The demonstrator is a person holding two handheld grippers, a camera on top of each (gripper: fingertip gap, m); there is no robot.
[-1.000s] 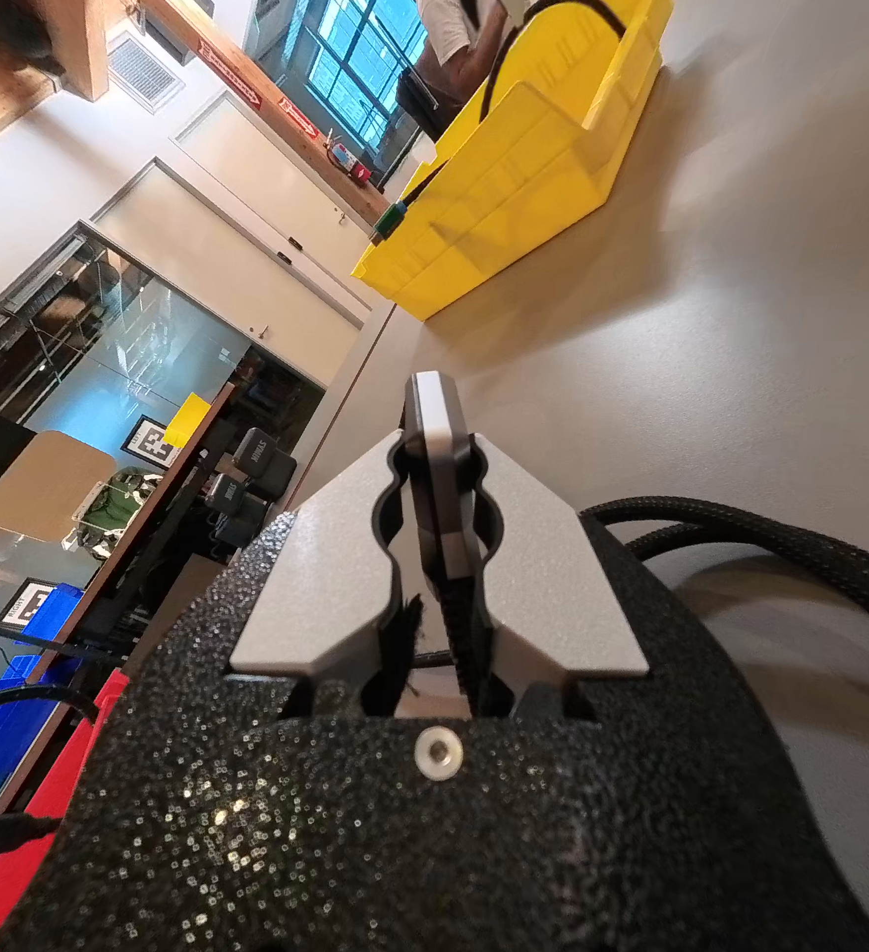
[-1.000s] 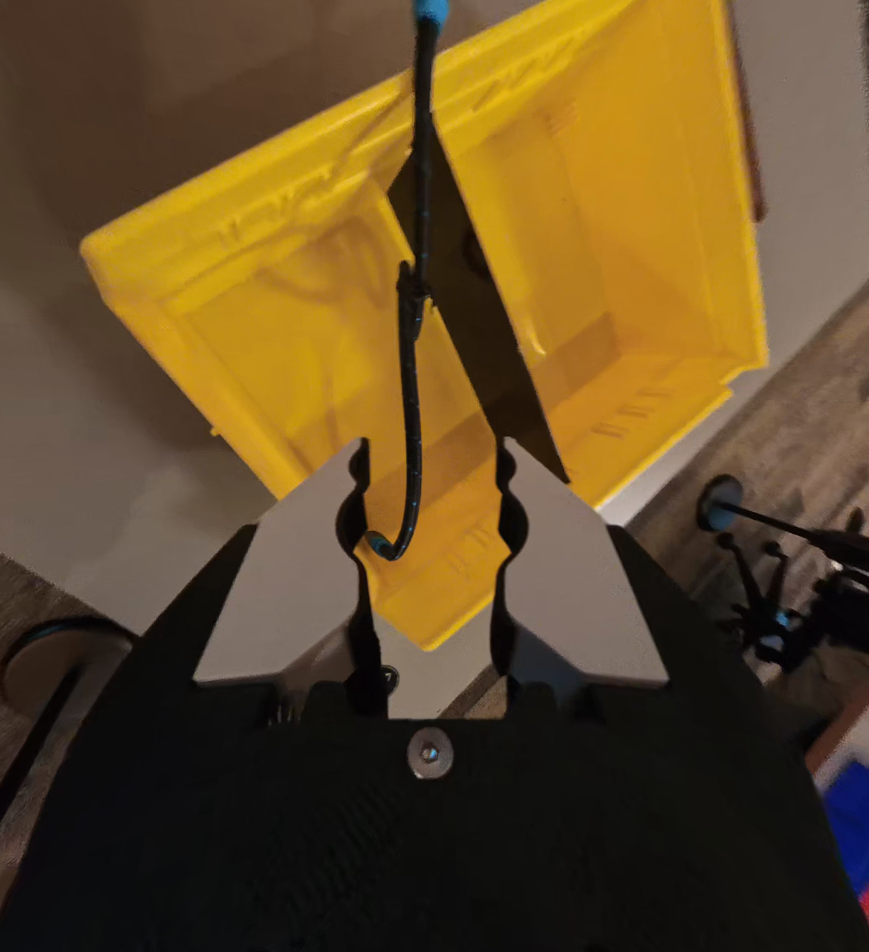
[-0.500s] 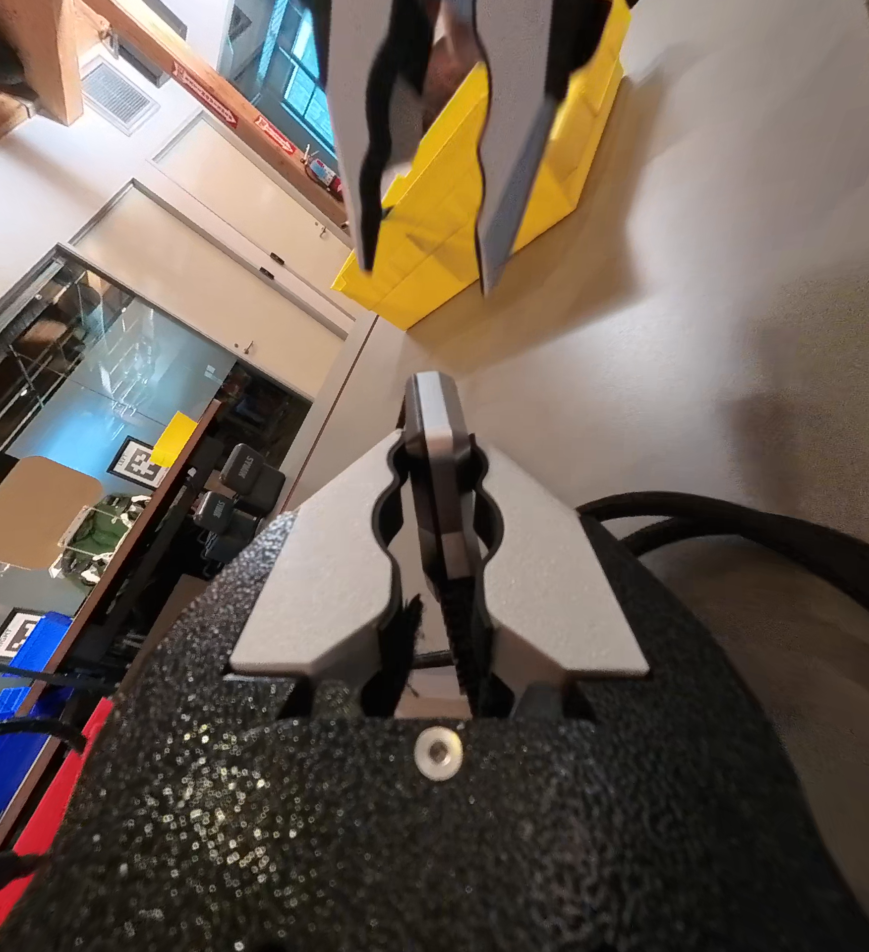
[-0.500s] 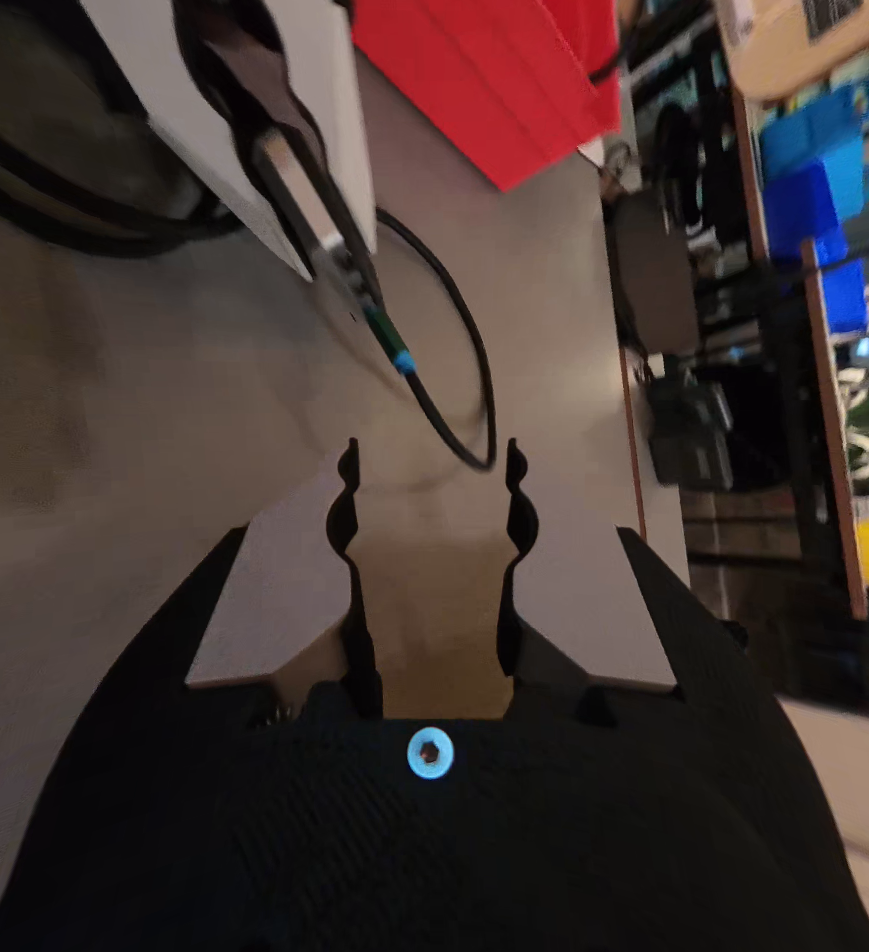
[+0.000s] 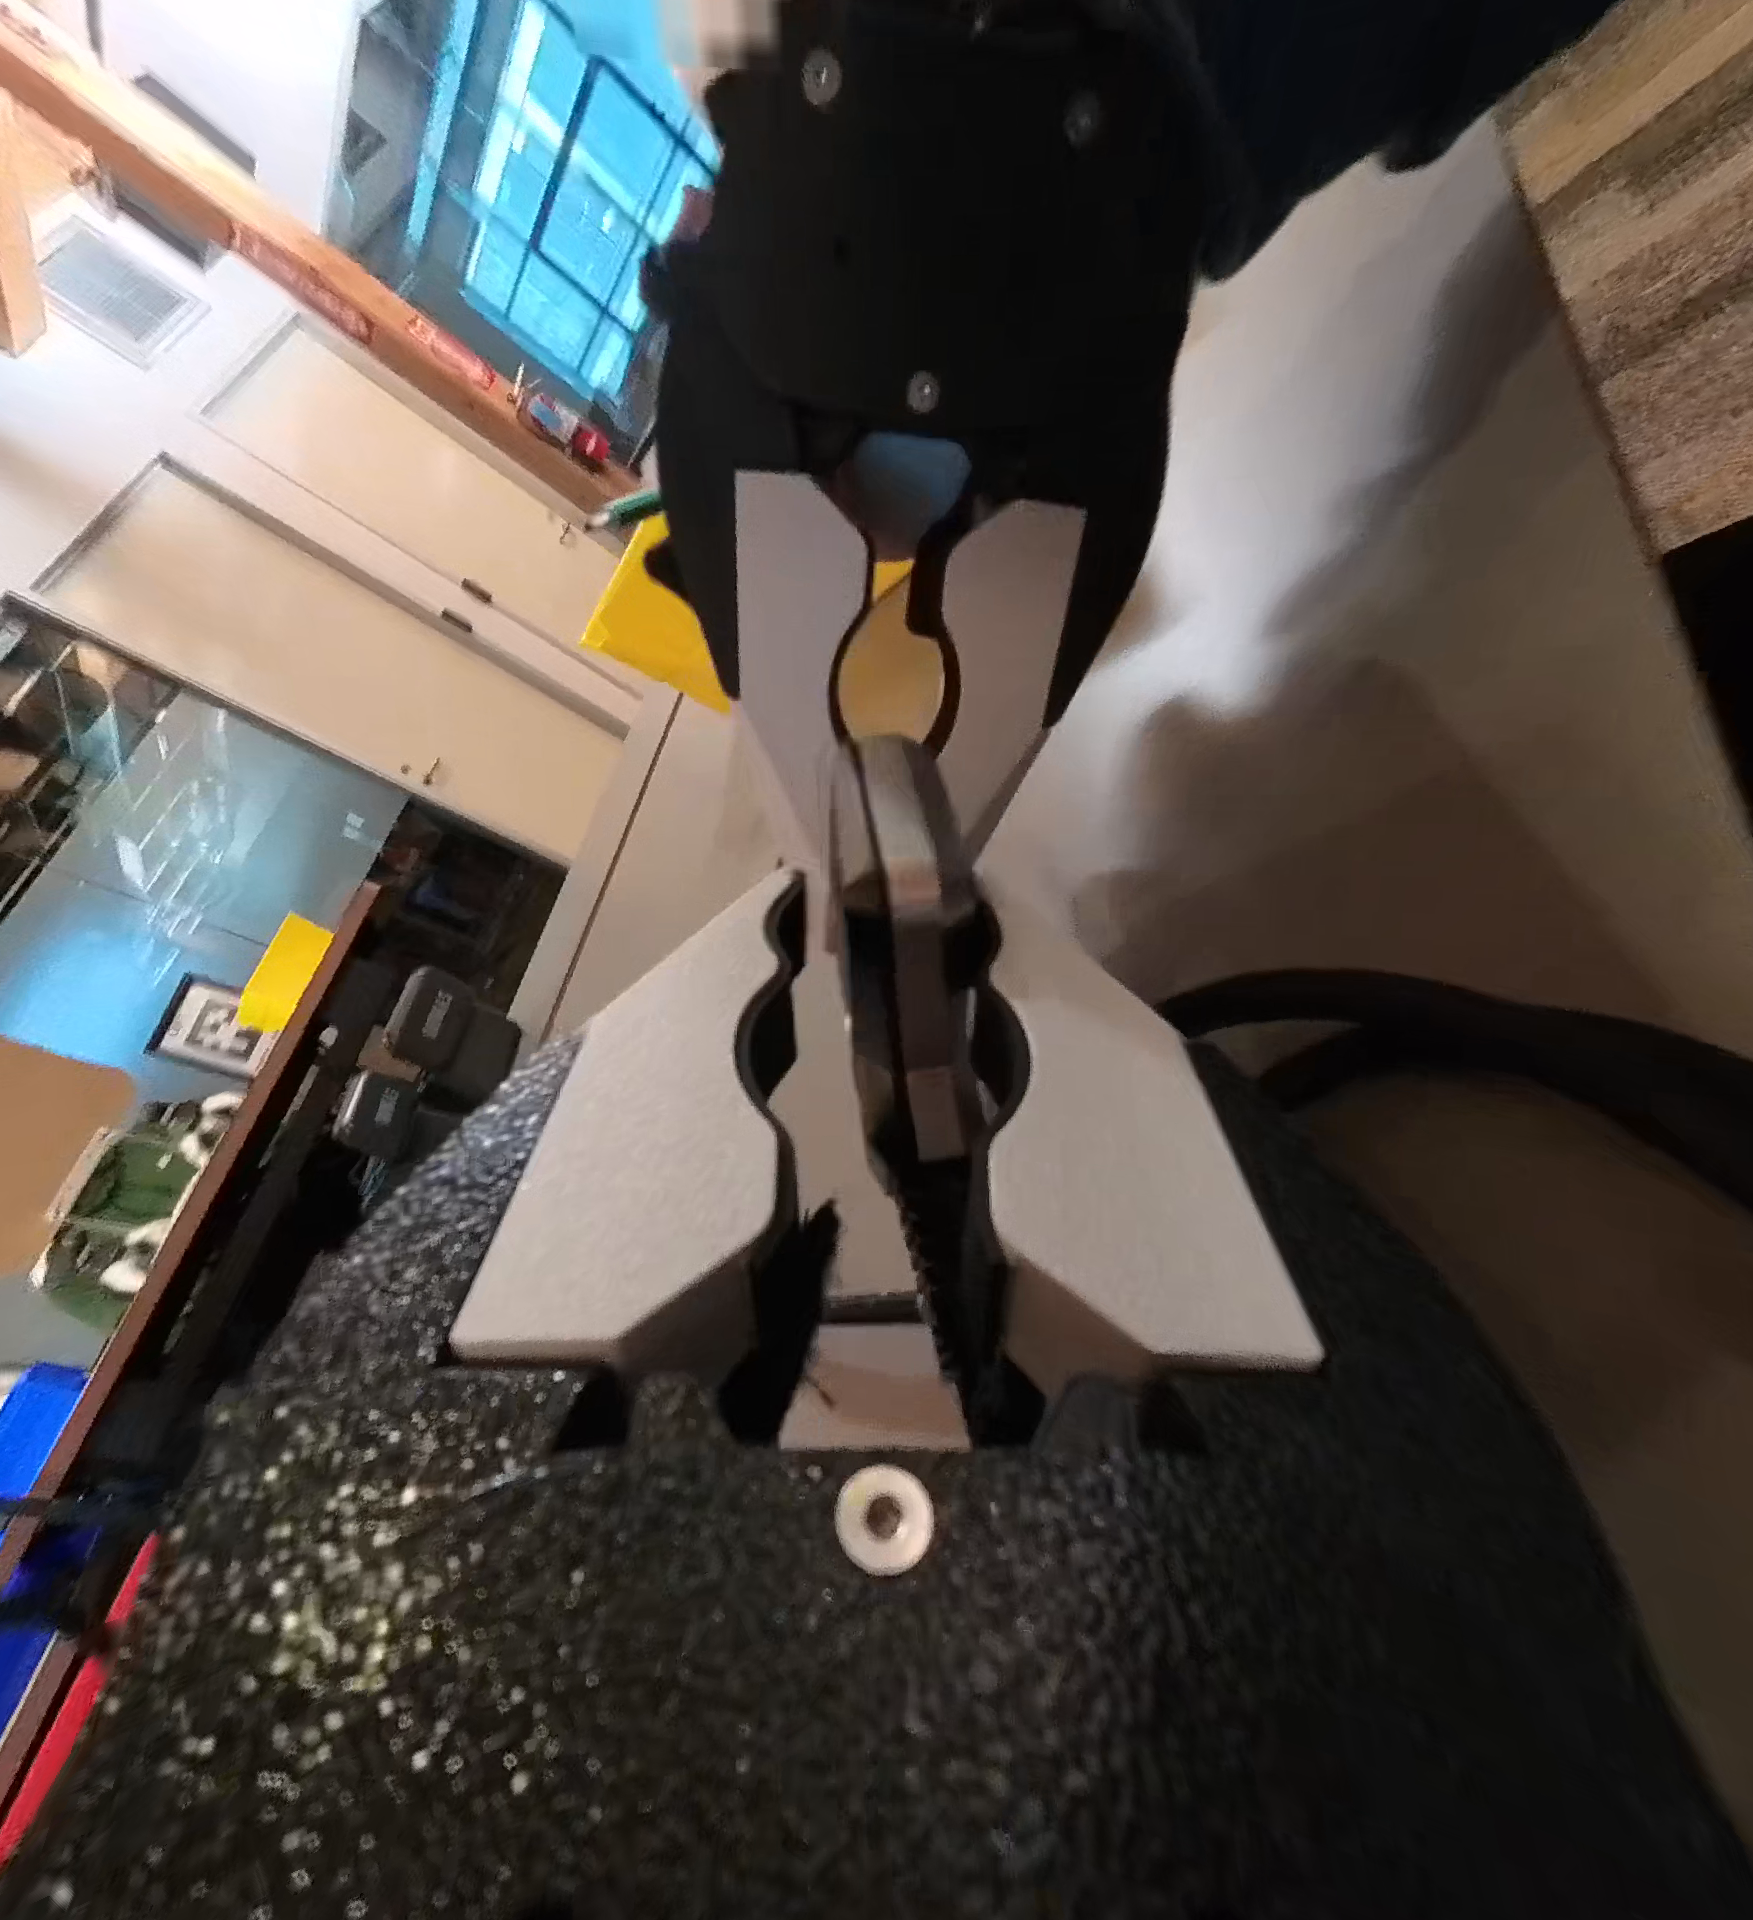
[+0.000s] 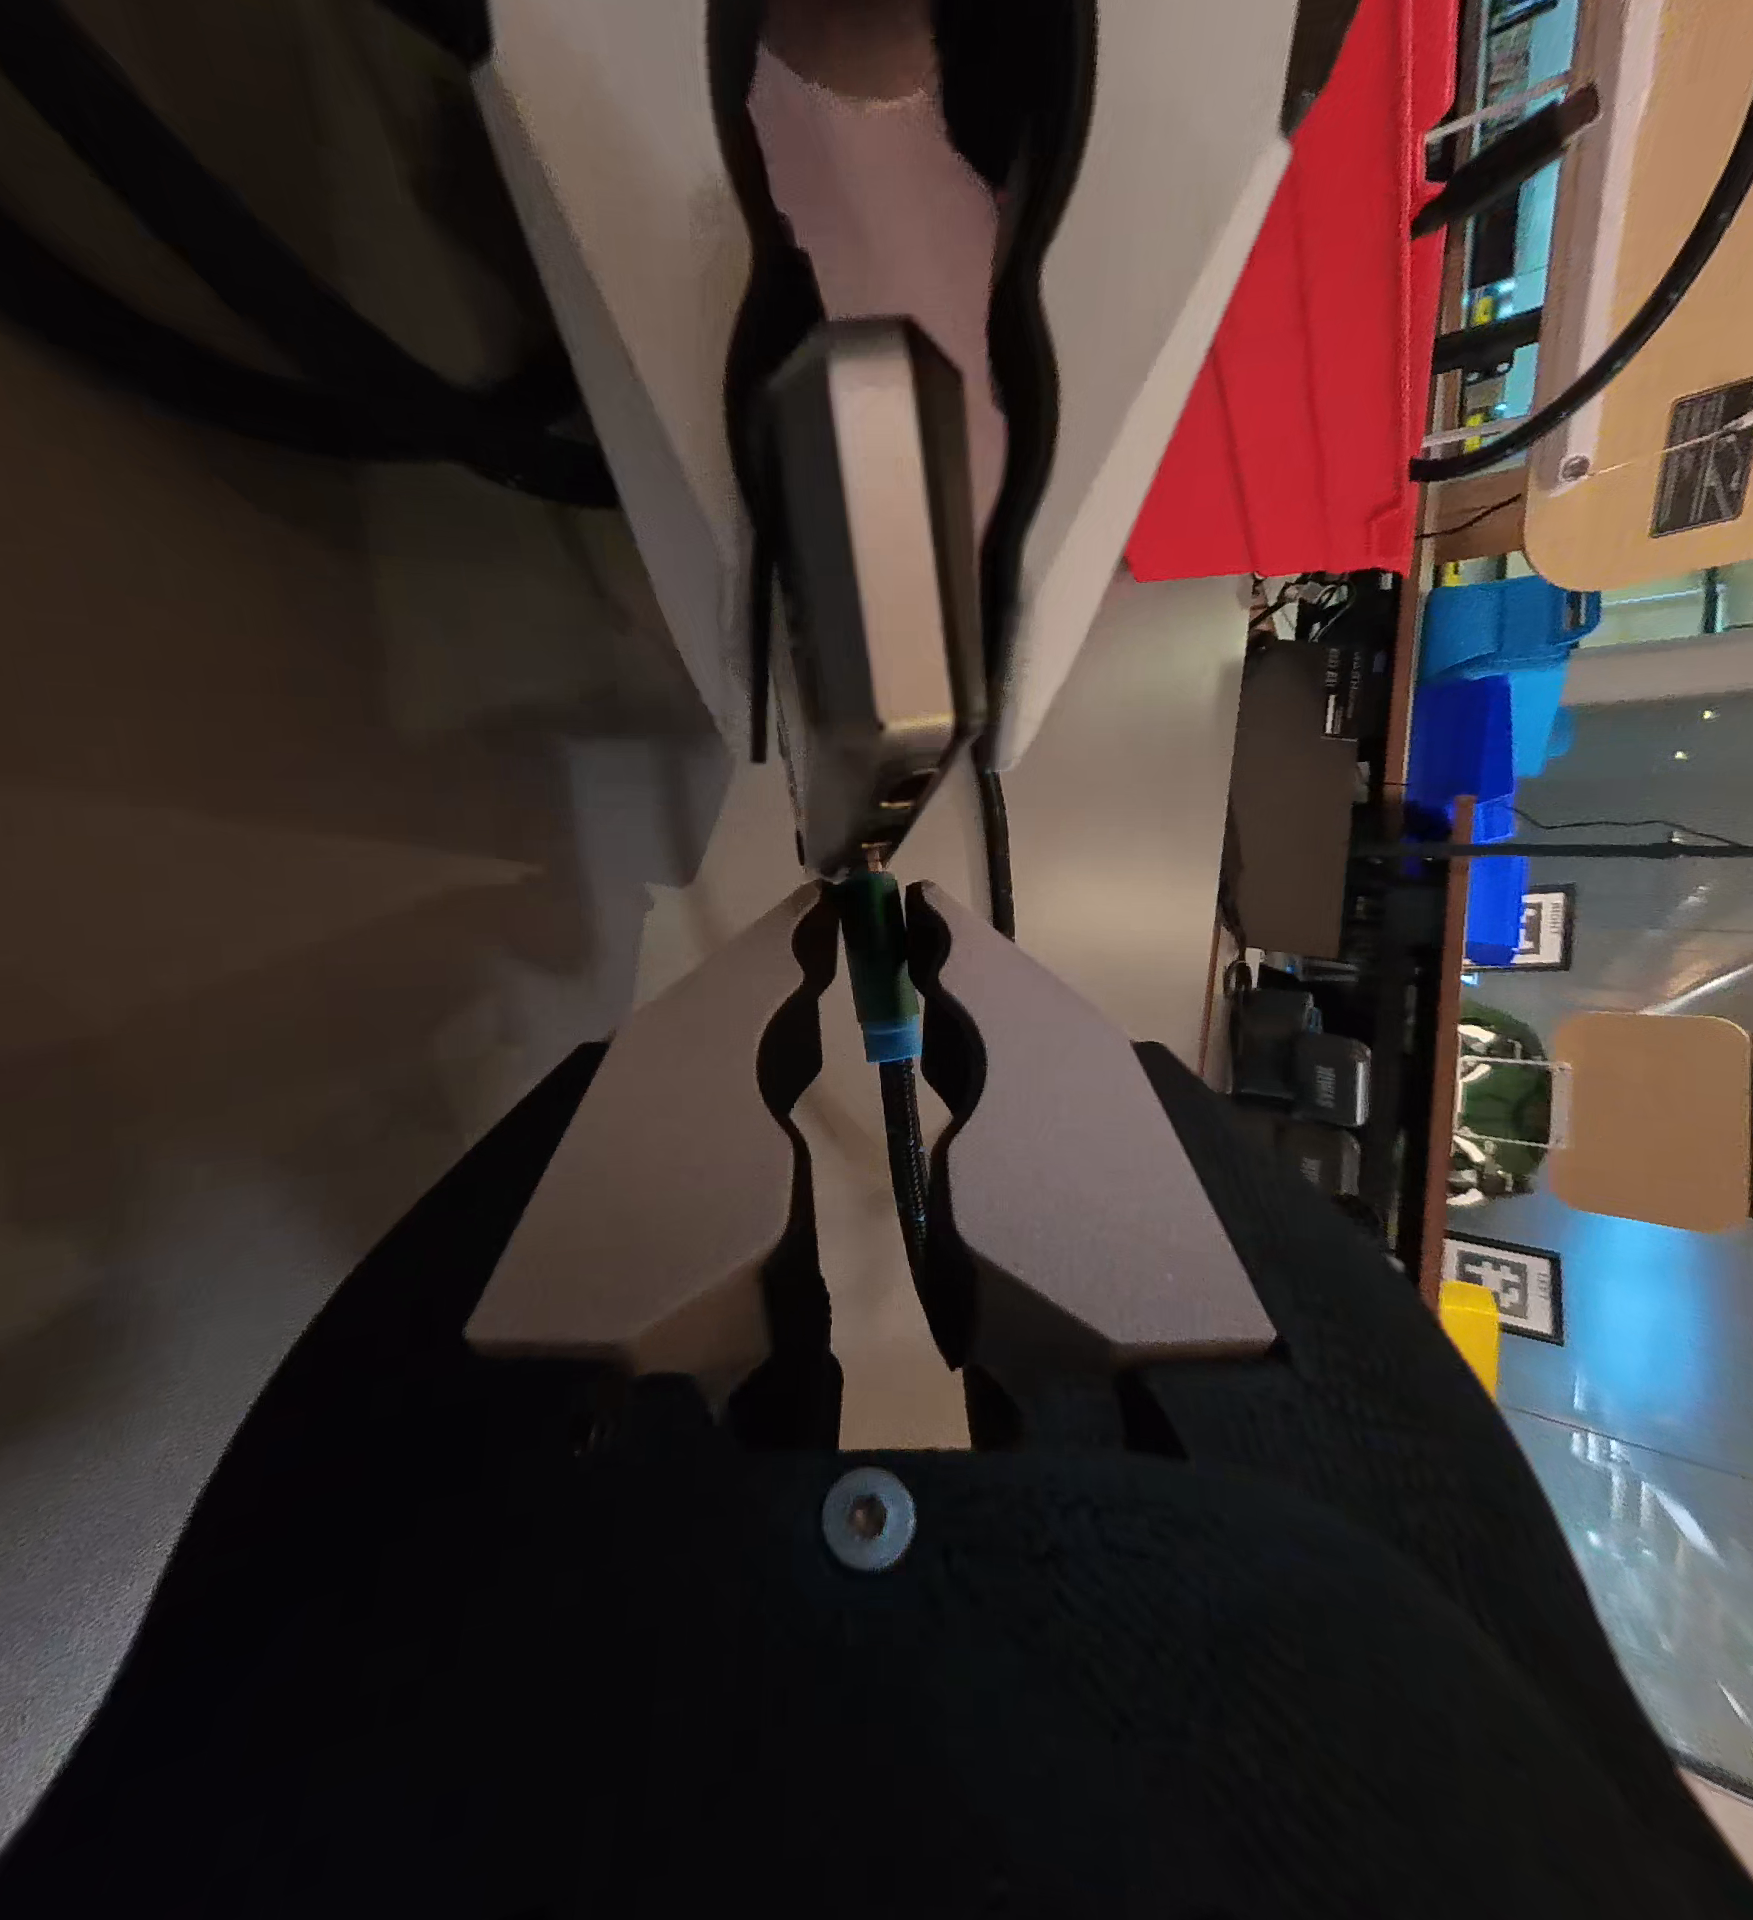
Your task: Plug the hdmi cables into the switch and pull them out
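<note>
My left gripper (image 5: 887,914) is shut on the grey metal switch (image 5: 898,821), held edge-on with its end sticking out past the fingertips. My right gripper (image 5: 898,790) faces it from above, its fingertips at the end of the switch. In the right wrist view my right gripper (image 6: 867,914) is shut on a green HDMI plug (image 6: 877,956) with a blue band and a thin black cable (image 6: 908,1153). The plug's tip sits at a port on the end of the switch (image 6: 882,540). The left gripper (image 6: 867,748) holds the switch from the far side.
A thick black braided cable (image 5: 1474,1060) curves over the beige table to the right of my left gripper. A yellow bin (image 5: 643,623) stands behind the right gripper. A red bin (image 6: 1287,343) lies beside the switch. The table edge and wood floor (image 5: 1682,260) are at upper right. Left tips to right tips: about 5 cm.
My right gripper has swung from over the yellow bin to the switch and narrowed its jaws onto the green plug. The left gripper has kept hold of the switch.
</note>
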